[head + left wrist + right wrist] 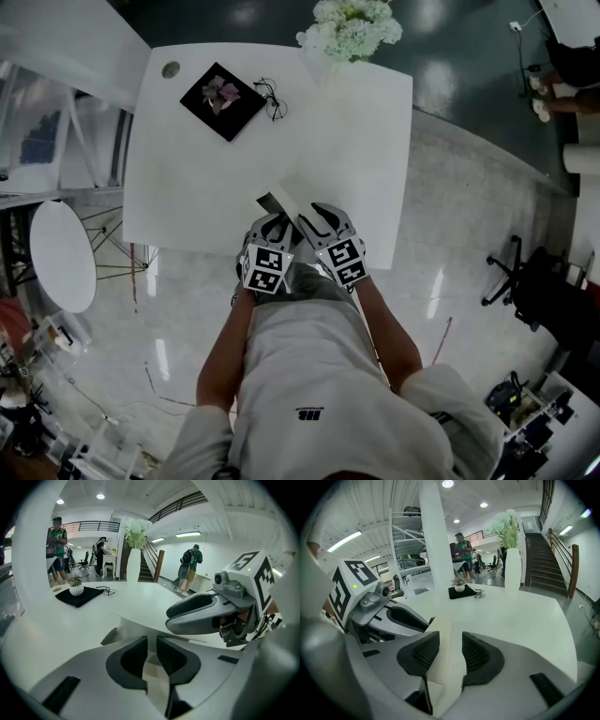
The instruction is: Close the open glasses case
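Note:
The white glasses case (279,202) lies at the near edge of the white table (366,159), its flap raised. Both grippers meet at it side by side. In the left gripper view, my left gripper (151,645) is shut on a thin panel of the case (133,623), which shows pale in the narrow gap between its dark pads. In the right gripper view, my right gripper (451,645) is shut on the case's white flap (443,634), which runs straight down between its ribbed pads. In the head view the left gripper (272,225) and the right gripper (317,220) hide most of the case.
At the table's far left a black mat (222,98) carries a small potted plant, with a pair of glasses (272,98) beside it. A vase of white flowers (352,28) stands at the far edge. People stand in the background (190,569).

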Motion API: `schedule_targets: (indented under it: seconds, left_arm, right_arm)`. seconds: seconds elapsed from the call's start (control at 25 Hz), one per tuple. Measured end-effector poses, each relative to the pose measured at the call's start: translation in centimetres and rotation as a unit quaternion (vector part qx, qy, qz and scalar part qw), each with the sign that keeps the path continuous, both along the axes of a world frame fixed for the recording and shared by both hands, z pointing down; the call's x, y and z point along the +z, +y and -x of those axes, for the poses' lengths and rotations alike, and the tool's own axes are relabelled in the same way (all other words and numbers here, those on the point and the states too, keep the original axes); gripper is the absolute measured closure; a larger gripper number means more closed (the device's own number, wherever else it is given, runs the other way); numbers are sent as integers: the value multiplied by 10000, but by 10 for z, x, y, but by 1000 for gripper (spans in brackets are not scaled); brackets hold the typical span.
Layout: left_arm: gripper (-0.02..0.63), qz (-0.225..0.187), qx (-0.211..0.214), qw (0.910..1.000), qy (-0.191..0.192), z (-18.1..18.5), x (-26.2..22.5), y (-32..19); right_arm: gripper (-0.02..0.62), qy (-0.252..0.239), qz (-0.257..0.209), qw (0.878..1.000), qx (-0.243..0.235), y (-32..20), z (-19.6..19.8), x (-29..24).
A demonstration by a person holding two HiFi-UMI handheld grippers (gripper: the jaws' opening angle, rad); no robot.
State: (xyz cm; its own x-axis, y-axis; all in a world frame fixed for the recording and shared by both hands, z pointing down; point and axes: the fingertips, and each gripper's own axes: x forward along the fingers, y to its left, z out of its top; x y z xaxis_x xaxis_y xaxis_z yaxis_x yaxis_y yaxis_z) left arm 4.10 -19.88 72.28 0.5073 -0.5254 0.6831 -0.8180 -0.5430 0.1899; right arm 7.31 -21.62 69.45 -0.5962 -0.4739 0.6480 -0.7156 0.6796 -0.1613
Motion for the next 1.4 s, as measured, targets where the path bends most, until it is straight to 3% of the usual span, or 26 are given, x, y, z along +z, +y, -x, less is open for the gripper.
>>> schedule_targets:
  seconds: [1.4]
  left_arm:
    - [531,194,-385,9989,-208,28,17,31]
  right_arm:
    - [442,57,-12,9987,-503,28,31,5]
